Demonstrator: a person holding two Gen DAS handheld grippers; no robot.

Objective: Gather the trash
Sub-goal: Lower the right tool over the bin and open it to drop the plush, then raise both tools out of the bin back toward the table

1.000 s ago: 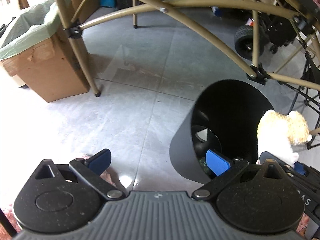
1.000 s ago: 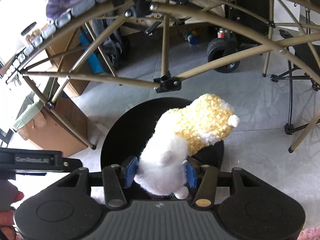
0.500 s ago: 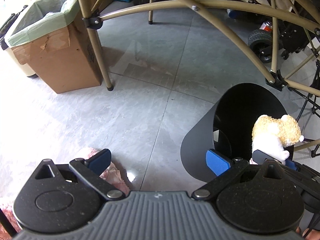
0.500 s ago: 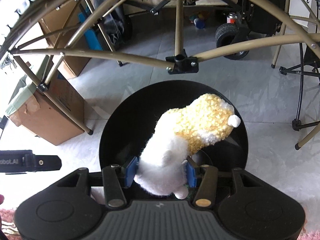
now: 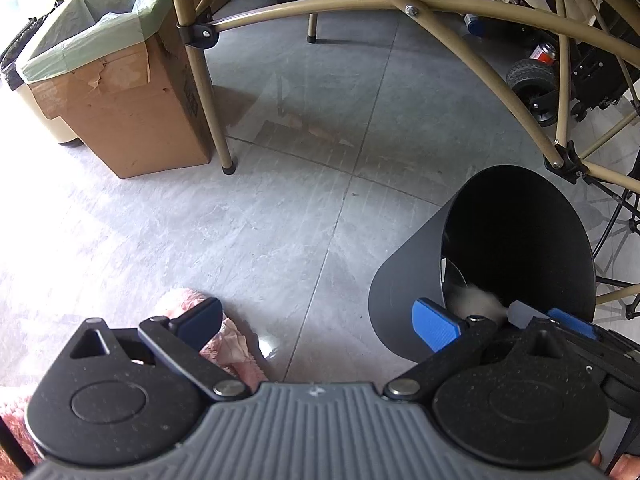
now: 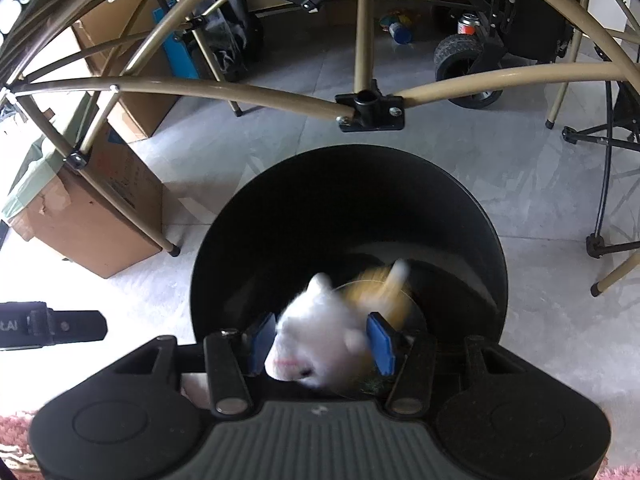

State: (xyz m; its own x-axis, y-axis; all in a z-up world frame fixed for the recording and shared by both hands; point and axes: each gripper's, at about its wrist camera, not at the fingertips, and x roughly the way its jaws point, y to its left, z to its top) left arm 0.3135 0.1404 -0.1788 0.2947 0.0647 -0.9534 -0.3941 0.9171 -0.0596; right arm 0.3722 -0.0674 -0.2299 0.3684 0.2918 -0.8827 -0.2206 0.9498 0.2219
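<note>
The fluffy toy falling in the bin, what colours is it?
White and yellow; the fluffy toy shows best in the right wrist view.

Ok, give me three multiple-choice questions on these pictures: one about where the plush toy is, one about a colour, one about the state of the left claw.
1. Where is the plush toy?
A. On the pink rug
B. Over the mouth of the black bin, between the right claw pads
C. Inside the cardboard box

2. What colour is the liner in the cardboard box?
A. Pale green
B. Red
C. Black

3. How is the left claw?
A. Shut on a bottle
B. Shut on the toy
C. Open and empty

Answers: 1 B, the blurred toy hangs over the bin while the right claw is opening. 2 A, green film is folded over the rim. 3 C, its pads stand wide apart over bare floor.
</note>
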